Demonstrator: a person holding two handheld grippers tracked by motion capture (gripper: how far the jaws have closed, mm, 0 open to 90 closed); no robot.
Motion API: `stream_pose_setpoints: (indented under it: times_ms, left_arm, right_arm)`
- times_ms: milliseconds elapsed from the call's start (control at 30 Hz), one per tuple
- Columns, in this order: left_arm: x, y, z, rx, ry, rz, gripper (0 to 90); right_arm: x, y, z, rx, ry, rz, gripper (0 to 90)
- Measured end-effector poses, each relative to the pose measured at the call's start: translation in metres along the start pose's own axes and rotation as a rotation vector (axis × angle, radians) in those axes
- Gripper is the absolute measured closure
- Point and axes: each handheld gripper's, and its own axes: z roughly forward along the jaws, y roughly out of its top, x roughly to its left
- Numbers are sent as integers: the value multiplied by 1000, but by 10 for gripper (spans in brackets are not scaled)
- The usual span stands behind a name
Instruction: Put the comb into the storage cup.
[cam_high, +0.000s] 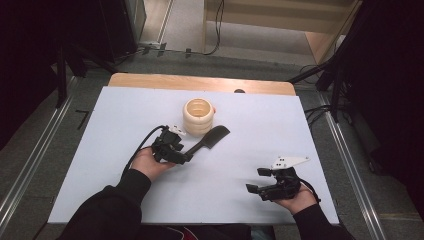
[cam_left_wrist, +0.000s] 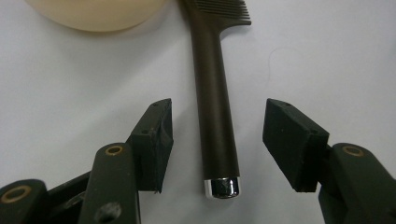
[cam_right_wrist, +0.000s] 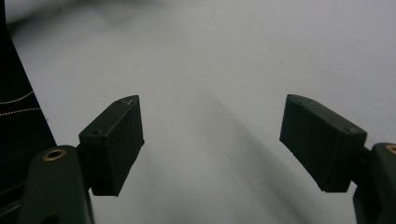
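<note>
Left gripper view: left claw (cam_left_wrist: 217, 140) parted around comb (cam_left_wrist: 212, 93) handle, untouching; right claw (cam_right_wrist: 212, 144) wide, empty.

surface: white table (cam_high: 100, 150) | on it: black comb (cam_high: 207, 141), cream ringed cup (cam_high: 198, 116)

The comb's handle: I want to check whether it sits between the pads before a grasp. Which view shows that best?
The left gripper view: the comb's handle lies between the left tool's open pads, apart from both. The high view shows the comb beside the cream ringed cup, its handle end hidden by the tool.
</note>
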Motion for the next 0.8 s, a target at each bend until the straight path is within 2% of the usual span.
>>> stream_pose_setpoints:
  times_ms: [267,400,433,500,600,800]
  left_arm:
    - [-1,3,11,45,21,23,512]
    - [-1,4,13,30,28,22,547]
    - [-2,4,13,29,41,33,589]
    - [-3,4,14,31,51,43,591]
    - [-9,3,15,38,96,87,621]
    - [-13,3,16,40,107,86,681]
  right_arm:
    - [0,0,0,3,1,0,193]
    - [0,0,0,5,1,-3,193]
    - [0,0,0,5,1,-2,192]
    - [0,0,0,6,1,-2,193]
    - [0,0,1,10,-1,0,193]
    - [1,1,2,14,3,-5,193]
